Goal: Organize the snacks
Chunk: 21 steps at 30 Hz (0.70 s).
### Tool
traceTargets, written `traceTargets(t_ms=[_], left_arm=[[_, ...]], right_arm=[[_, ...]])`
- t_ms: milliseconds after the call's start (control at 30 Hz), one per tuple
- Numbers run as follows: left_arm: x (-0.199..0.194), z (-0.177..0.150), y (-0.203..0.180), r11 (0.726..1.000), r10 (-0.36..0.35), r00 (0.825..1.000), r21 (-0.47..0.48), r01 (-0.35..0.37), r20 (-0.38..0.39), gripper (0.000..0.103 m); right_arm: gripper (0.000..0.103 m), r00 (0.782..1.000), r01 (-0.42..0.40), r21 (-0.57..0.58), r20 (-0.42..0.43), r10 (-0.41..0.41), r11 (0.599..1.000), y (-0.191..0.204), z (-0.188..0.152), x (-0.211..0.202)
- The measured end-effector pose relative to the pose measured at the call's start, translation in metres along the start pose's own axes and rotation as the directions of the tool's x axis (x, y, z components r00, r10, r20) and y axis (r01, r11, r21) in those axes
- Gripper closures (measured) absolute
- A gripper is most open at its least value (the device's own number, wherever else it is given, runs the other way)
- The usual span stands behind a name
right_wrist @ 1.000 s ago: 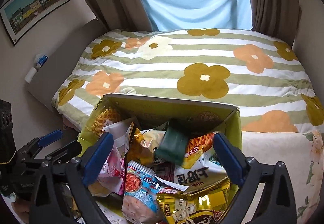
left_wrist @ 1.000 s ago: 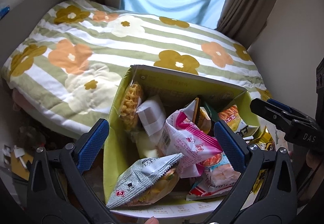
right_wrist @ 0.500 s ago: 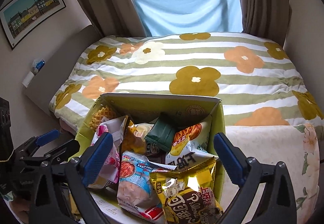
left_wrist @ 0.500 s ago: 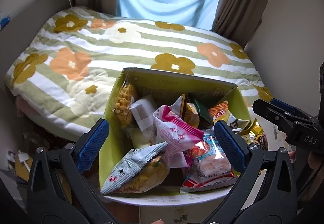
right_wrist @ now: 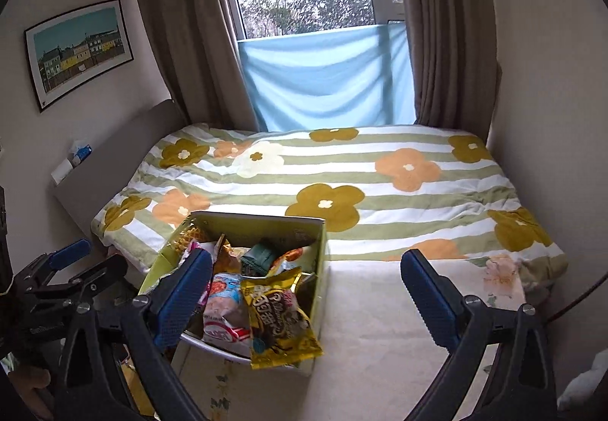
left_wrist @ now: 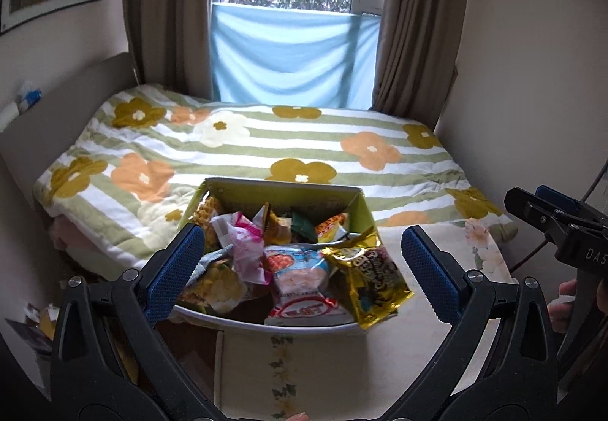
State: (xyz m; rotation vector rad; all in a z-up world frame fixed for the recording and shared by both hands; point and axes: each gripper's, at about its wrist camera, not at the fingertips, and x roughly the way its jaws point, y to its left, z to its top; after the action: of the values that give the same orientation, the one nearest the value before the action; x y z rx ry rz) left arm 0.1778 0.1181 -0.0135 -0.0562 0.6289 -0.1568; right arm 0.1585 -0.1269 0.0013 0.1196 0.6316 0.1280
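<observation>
Both hand-held grippers, left (left_wrist: 302, 265) and right (right_wrist: 306, 288), had pulled back, jaws wide and empty; the yellow-green cardboard box (left_wrist: 353, 210) sat crammed with snack packets, sorting seemingly finished.

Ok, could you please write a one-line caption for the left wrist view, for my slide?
Open left gripper facing a green box overfilled with snack bags, a gold bag at its front, beside a floral bed.

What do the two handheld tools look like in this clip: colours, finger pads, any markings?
Both are black plastic clamp-style frames with silver rivets. The left tool and right tool each carry blue textured finger pads. Partial white lettering "DAS" marks the right tool's side.
</observation>
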Motion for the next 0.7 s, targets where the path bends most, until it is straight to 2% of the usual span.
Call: traceTargets(t_ms=[133, 367, 700], left_arm=[[-0.047, -0.017, -0.04, 0.999, 0.014, 0.998, 0.039, -0.017, 0.063, 0.0], [-0.112, -0.059, -0.089, 0.996, 0.046, 0.99, 0.071, -0.056, 0.131, 0.0], [-0.149, -0.101, -0.106, 0.997, 0.052, 0.989, 0.044, -0.058, 0.14, 0.0]], right_arm=[[0.003, 0.997, 0.055, -0.012, 0.047, -0.054, 0.998, -0.022, -0.018, -0.055], [0.001, 0.987, 0.126, -0.025, 0.105, -0.123, 0.992, -0.045, -0.06, -0.125], [0.001, 0.972, 0.192, -0.032, 0.144, -0.186, 0.981, -0.063, -0.106, -0.171]])
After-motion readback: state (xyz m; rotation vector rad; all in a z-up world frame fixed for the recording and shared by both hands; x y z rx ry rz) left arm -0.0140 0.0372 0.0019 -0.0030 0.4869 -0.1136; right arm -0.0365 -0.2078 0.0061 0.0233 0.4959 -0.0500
